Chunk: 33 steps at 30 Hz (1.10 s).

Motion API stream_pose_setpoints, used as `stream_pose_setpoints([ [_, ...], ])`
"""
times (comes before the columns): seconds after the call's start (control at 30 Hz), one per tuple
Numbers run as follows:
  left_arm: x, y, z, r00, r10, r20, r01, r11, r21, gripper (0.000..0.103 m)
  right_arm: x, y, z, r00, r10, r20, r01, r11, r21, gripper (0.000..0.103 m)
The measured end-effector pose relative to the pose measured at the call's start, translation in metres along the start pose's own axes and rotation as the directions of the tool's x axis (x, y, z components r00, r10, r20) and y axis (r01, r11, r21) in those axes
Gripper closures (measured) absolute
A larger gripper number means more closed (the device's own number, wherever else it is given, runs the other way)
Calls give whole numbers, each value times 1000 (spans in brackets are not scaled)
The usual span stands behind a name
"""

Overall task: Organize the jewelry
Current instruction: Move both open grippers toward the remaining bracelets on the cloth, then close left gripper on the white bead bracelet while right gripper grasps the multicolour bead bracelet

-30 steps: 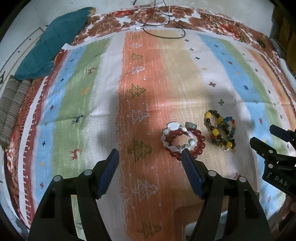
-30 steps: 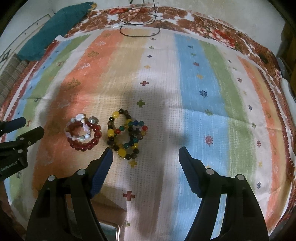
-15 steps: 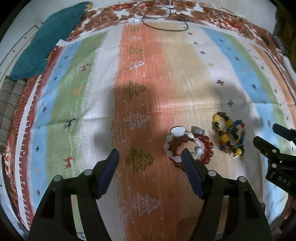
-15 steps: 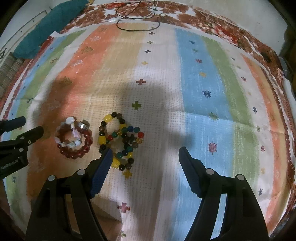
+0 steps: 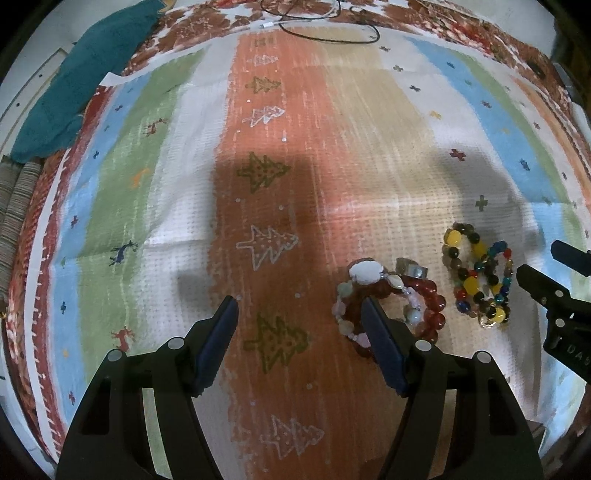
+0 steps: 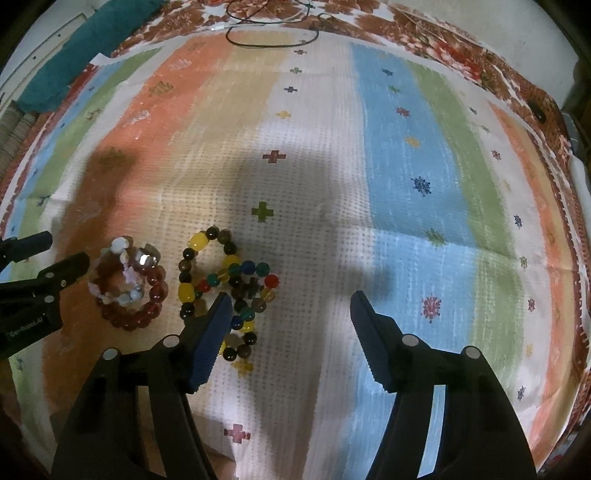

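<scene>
- Left gripper (image 5: pixel 300 312) held low over the striped cloth (image 5: pixel 332 155), jaws wide apart, nothing between them.
- Its right finger (image 5: pixel 384 347) overlapping the near left edge of the red bead bracelet (image 5: pixel 430 306) in the left wrist view; touching or hovering above, cannot tell.
- Red bead bracelet lying flat on the orange stripe, stacked with a pale pastel bracelet (image 5: pixel 364 275) of white, pink and light green stones.
- Small silver metal piece (image 5: pixel 413 269) resting at the far edge of that stack.
- Multicoloured bead bracelets (image 5: pixel 476 273) just to the right of the red stack, near but apart: yellow, black, red, teal and brown beads in overlapping loops.
- Right gripper (image 6: pixel 290 304) also with jaws wide apart and empty, low over the white and blue stripes.
- Its left finger (image 6: pixel 210 332) covering the near side of the multicoloured bead bracelets (image 6: pixel 225 284) in the right wrist view; contact cannot be told.
- Seen from the right wrist, red bead bracelet (image 6: pixel 146 299) and pale pastel bracelet (image 6: pixel 118 254) to the left, with the left gripper's black tips (image 6: pixel 55 273) just beside them.
- Right gripper's tips (image 5: pixel 543 273) visible at the right edge of the left wrist view, close to the multicoloured loops.
- Teal quilted cloth (image 5: pixel 85 74) lying at the far left corner, off the striped cloth.
- Black cable (image 5: pixel 332 35) looped at the far edge, on the brown floral border.
</scene>
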<state>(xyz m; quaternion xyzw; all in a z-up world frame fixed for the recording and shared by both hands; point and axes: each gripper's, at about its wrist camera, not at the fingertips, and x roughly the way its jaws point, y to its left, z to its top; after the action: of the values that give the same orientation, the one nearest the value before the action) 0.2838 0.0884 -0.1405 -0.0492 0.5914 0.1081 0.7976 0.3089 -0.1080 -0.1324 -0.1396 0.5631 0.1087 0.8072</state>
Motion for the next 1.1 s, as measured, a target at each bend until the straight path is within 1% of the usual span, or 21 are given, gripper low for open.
stream_pose_setpoints([
  [0.2, 12, -2, 3, 1000, 3, -22, -3, 1000, 6, 35, 11, 0, 1, 1000, -13, -17, 13, 1000, -3, 39],
  [0.4, 20, -5, 6, 1000, 16, -22, -16, 1000, 22, 35, 19, -2, 4, 1000, -21, -21, 21, 1000, -5, 40],
  [0.57, 26, -4, 8, 1000, 8, -26, -8, 1000, 19, 33, 26, -4, 6, 999, -29, -32, 29, 1000, -12, 42],
  [0.73, 35, -4, 11, 1000, 5, -29, -4, 999, 41, 29, 35, -3, 6, 998, -39, -44, 38, 999, -22, 42],
  [0.87, 43, -3, 13, 999, 22, -29, -21, 998, 60, 29, 36, -4, 8, 999, -34, -41, 33, 999, -21, 42],
  [0.93, 44, -1, 15, 999, 19, -32, -17, 998, 61, 29, 37, -4, 8, 999, -33, -38, 33, 999, -25, 42],
  [0.97, 44, -1, 15, 999, 15, -32, -13, 998, 60, 29, 38, -4, 8, 999, -32, -35, 31, 999, -28, 44],
  [1.0, 44, 0, 15, 1000, 8, -27, -7, 998, 61, 33, 38, -3, 9, 999, -28, -34, 27, 999, -31, 48],
  [1.03, 43, -1, 14, 1000, 6, -25, -4, 998, 65, 39, 38, -3, 10, 999, -25, -32, 24, 999, -34, 50],
  [1.07, 42, -3, 14, 1000, -2, -21, 3, 997, 74, 43, 39, -4, 12, 999, -23, -31, 21, 999, -37, 55],
  [1.1, 41, -4, 13, 1000, -6, -20, 8, 997, 79, 52, 39, -3, 12, 999, -20, -31, 19, 999, -42, 61],
])
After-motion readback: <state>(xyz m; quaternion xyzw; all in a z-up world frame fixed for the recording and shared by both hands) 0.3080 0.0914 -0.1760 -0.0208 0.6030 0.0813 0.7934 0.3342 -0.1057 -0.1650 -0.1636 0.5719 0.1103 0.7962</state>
